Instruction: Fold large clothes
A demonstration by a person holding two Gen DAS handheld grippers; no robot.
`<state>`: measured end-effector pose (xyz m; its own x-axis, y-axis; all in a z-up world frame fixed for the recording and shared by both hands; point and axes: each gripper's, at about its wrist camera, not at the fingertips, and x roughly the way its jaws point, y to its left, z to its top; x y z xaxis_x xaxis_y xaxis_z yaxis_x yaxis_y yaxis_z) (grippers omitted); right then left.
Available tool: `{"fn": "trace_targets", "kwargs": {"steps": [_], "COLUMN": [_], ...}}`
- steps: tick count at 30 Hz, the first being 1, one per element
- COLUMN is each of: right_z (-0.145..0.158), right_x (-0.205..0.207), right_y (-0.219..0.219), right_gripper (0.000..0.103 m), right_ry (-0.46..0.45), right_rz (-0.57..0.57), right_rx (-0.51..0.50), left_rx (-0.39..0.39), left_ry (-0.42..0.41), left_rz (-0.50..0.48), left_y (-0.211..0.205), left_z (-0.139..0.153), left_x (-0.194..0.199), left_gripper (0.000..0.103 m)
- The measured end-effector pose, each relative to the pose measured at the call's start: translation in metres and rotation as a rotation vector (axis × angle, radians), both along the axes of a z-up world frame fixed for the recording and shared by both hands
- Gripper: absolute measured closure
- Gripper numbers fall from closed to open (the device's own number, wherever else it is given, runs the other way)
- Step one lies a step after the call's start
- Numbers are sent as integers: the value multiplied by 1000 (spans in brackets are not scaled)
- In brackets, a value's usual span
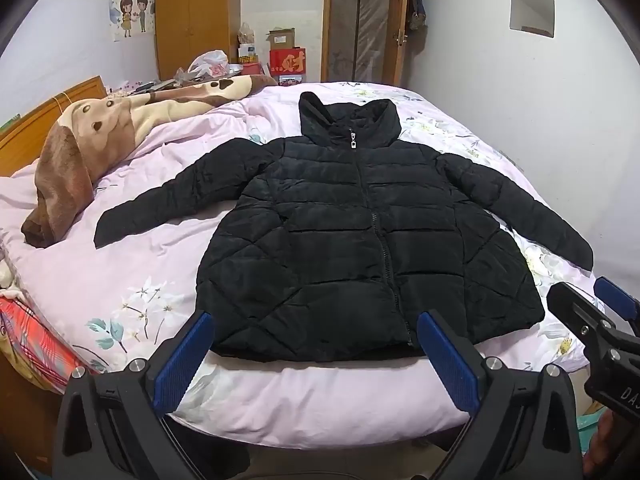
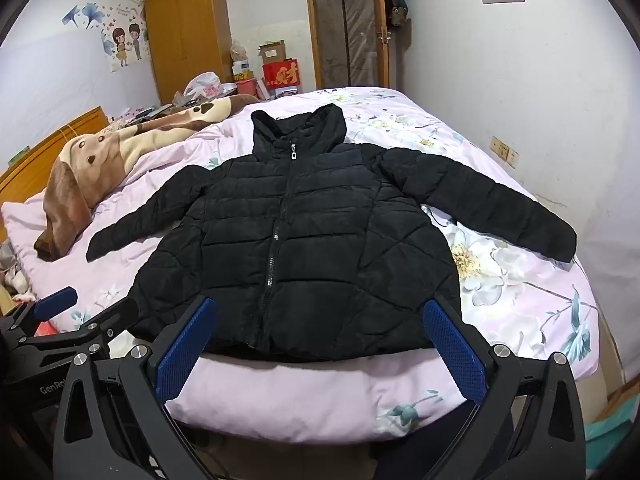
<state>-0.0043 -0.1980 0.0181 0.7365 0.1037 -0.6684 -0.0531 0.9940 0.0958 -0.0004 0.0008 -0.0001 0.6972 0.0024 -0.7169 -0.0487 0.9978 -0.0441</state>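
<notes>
The left gripper hangs tilted downward, its two blue-padded fingers spread wide with nothing between the pads. The right gripper sits just beside it at much the same downward tilt, its jaws equally wide apart and empty. Neither touches anything; each shows at the edge of the other's view.

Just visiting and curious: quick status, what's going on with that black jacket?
Left gripper and right gripper open, empty, short of the bed. Black jacket flat, zipped, sleeves spread, unfolded. Dog blanket off to the side, clear.
</notes>
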Motion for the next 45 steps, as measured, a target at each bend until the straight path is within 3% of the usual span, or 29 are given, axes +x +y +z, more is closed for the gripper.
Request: {"fn": "trace_targets", "kwargs": {"steps": [15, 17, 31, 45], "right_z": [18, 19, 30, 14], "right_x": [-6, -8, -7, 18], "right_y": [-14, -14, -26, -20], "right_gripper": [0, 0, 0, 0], "right_ry": [-65, -70, -107, -64], "right_rz": [-2, -4, -8, -1], "right_rx": [62, 61, 43, -4], "left_rx": [98, 84, 34, -26], "left_ry": [-28, -22, -53, -4], "left_rz": [38, 46, -2, -26], "left_y": [0, -2, -20, -14], "left_z": [20, 35, 52, 31], "left_x": [-24, -19, -11, 22], "left_gripper": [0, 0, 0, 0]}}
